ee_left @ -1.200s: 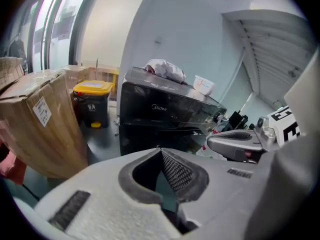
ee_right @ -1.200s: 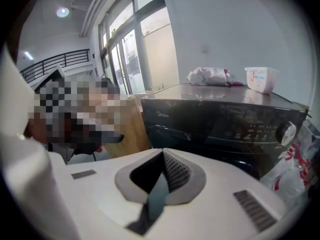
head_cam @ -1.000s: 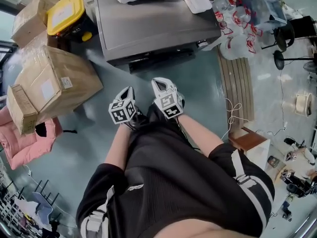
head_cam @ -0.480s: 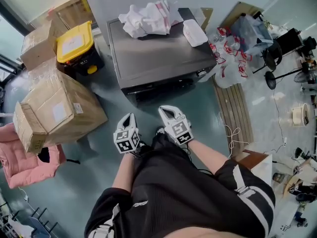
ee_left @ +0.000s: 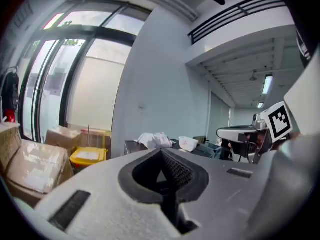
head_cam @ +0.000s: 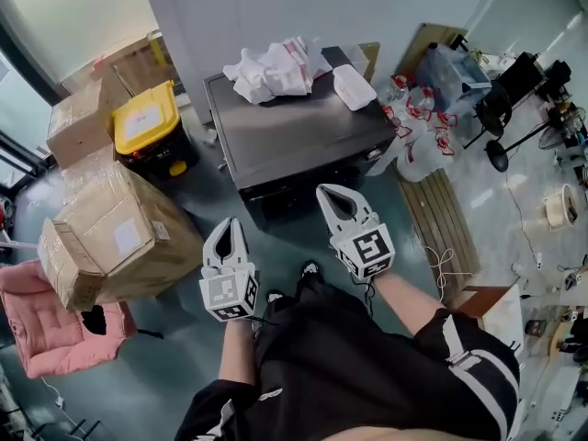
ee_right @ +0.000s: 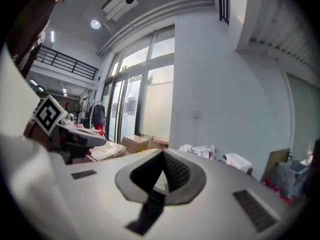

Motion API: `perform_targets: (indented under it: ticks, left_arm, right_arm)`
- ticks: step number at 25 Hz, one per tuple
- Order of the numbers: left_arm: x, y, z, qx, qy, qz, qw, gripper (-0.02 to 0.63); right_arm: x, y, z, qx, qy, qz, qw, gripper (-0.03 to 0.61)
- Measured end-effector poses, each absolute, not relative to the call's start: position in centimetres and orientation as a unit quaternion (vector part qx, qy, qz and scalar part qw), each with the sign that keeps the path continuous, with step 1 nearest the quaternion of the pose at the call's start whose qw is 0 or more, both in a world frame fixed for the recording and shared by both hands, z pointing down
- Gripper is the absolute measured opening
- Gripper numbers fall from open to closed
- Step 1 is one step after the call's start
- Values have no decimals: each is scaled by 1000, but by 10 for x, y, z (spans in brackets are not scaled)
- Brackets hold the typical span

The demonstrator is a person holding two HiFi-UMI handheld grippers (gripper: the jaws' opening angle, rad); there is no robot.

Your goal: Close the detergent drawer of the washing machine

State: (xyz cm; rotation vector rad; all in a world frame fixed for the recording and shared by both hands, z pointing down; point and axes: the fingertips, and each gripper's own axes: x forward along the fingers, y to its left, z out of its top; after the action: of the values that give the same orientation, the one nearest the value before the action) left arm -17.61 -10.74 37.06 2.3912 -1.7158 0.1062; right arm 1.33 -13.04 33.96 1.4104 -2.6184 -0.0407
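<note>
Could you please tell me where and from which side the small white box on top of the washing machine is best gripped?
Probably grip the white box across its narrow width, coming down from above at its front right. It lies flat on the washing machine with bare top on that side, while the crumpled white pile lies close on its left.

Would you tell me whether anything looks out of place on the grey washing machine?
A crumpled white bundle with red print and a white rectangular tub lie loose on the grey washing machine's top as clutter.
</note>
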Motion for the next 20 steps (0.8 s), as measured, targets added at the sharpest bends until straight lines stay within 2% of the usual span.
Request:
perform_targets:
  ticks: [6,14,20]
  left_arm:
    - [-169,-95,307,816,-577,17,21,6]
    - [-189,-95,289,805,-593,10,0,5]
    - [-172,-103,278,802,-597,-5,-3,5]
  right_arm:
    - [13,-101,310,477,-875,-35,78,5]
    - [0,-102,283,467,-880,-62,63,5]
    - [-8,-113,275,438,-894,-69,63,5]
